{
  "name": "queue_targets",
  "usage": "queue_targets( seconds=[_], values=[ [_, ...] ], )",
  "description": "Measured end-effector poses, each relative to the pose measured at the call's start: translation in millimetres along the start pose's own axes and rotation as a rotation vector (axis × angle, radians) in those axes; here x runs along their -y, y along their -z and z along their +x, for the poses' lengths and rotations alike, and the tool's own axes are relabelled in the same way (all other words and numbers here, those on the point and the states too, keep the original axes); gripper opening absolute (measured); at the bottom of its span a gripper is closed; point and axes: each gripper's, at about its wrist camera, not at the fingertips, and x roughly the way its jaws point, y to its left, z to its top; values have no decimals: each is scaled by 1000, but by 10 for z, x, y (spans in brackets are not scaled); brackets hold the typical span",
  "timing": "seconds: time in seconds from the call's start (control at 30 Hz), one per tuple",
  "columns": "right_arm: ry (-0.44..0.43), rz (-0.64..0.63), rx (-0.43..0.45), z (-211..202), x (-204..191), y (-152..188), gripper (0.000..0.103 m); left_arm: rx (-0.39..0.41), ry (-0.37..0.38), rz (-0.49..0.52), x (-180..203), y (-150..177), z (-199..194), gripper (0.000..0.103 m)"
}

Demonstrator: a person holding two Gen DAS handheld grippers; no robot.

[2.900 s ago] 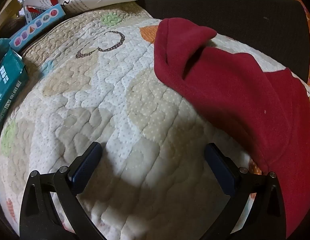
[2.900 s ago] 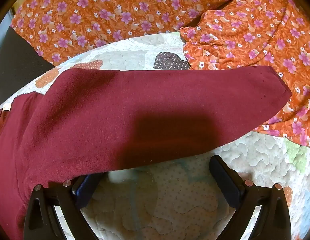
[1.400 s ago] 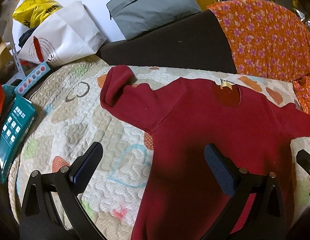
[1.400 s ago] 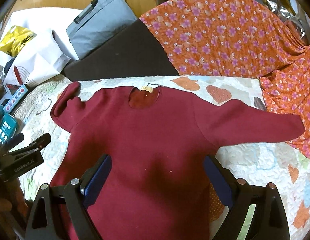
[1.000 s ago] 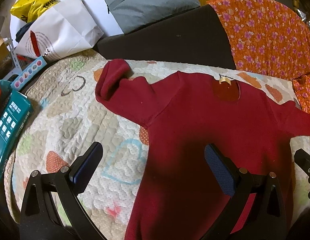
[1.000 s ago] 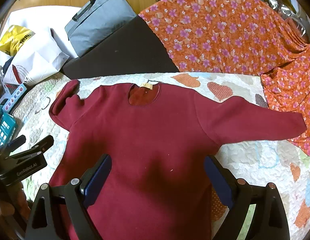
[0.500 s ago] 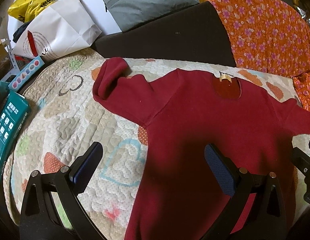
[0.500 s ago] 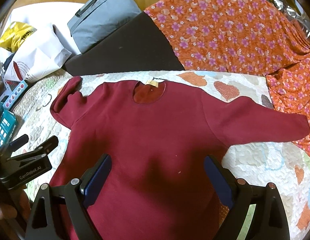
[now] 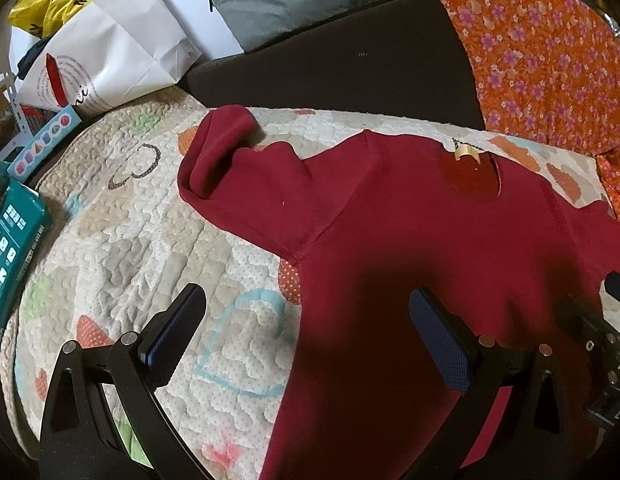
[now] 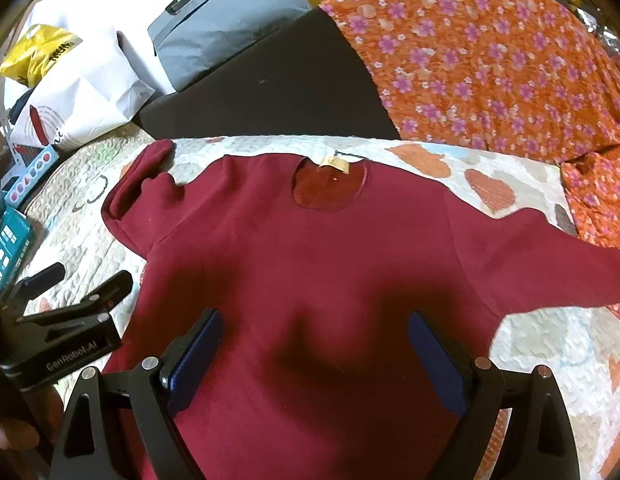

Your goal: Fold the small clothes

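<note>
Red sweater lies spread on the quilt, both hand-held grippers poised empty.

Left view: left hand-held gripper [image 9: 305, 340] spread; soft, limp red sweater [image 9: 410, 240] ahead, crumpled sleeve cuff [image 9: 213, 148] offers a hold. Right view: right hand-held gripper [image 10: 314, 356] spread above the sweater's body; the hem is cut off.

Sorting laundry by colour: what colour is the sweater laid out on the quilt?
Dark red, plain; the sweater shows best in the right wrist view.
</note>
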Motion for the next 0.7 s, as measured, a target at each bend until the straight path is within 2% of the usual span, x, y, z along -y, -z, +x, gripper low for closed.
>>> queue_targets(
  seconds=[0.7],
  values=[
    [-16, 5, -36, 451, -70, -95, 92, -46, -4, -26, -153, -177, 405, 102]
  ],
)
